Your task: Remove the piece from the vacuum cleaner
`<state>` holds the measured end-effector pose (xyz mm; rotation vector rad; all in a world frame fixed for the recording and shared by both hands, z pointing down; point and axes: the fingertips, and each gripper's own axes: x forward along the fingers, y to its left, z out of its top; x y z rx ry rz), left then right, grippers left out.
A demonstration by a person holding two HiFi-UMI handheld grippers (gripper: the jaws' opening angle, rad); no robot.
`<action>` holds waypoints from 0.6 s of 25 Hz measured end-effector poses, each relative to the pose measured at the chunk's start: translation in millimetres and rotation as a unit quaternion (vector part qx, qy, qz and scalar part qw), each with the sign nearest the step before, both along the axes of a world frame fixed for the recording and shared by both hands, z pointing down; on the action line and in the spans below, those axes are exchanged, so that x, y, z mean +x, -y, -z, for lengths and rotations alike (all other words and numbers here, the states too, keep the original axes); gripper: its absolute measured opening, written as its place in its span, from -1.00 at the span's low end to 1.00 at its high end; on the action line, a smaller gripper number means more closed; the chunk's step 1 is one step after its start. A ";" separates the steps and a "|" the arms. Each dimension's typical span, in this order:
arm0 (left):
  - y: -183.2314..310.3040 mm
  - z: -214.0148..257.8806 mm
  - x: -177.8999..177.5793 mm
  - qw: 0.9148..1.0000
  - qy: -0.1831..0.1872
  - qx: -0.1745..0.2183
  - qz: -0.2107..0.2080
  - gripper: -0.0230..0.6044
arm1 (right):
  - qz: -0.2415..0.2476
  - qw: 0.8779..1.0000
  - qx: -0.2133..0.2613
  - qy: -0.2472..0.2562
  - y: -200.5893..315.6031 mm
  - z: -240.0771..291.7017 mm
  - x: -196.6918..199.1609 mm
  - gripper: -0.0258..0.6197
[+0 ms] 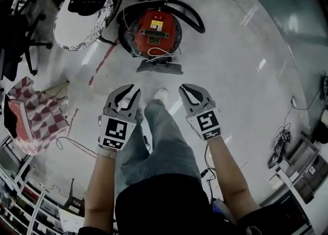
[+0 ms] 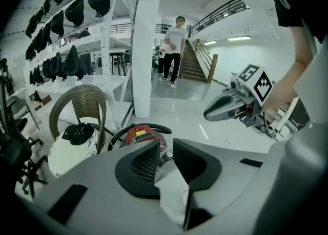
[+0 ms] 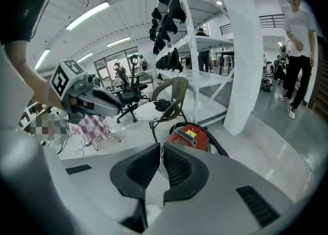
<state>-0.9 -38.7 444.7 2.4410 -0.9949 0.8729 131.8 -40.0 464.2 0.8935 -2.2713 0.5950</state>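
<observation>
A round red vacuum cleaner (image 1: 154,31) sits on the glossy floor, ringed by its black hose (image 1: 189,16), with a white cord draped across it. A dark grey nozzle piece (image 1: 160,66) lies against its near side. Both grippers hang in the air short of it, either side of the person's leg and white shoe (image 1: 160,95). My left gripper (image 1: 134,90) has its jaws parted with nothing between them. My right gripper (image 1: 184,89) has its jaws together and empty. The vacuum cleaner (image 2: 141,135) shows beyond the left jaws and the vacuum cleaner (image 3: 188,136) beyond the right jaws.
A wicker chair with a white cushion and a black cap (image 1: 84,16) stands left of the vacuum. A checked bag (image 1: 38,113) and an office chair (image 1: 15,29) are at the left, cables (image 1: 279,144) at the right. A white pillar (image 2: 148,49) and shelving rise behind; a person (image 2: 174,49) walks far off.
</observation>
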 end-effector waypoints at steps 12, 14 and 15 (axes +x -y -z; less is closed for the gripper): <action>11.2 -140.3 2.4 0.998 0.005 -0.054 0.016 -0.56 | 0.047 0.997 -0.058 -0.034 17.7 -148.3 -5.8 -0.79; 12.2 -166.2 2.7 0.998 0.008 -0.067 0.012 -0.53 | 0.055 0.996 -0.065 -0.039 20.9 -169.1 -7.0 -0.73; 12.4 -178.9 2.8 0.997 0.009 -0.074 0.009 -0.53 | 0.059 0.995 -0.067 -0.042 22.6 -179.4 -7.8 -0.73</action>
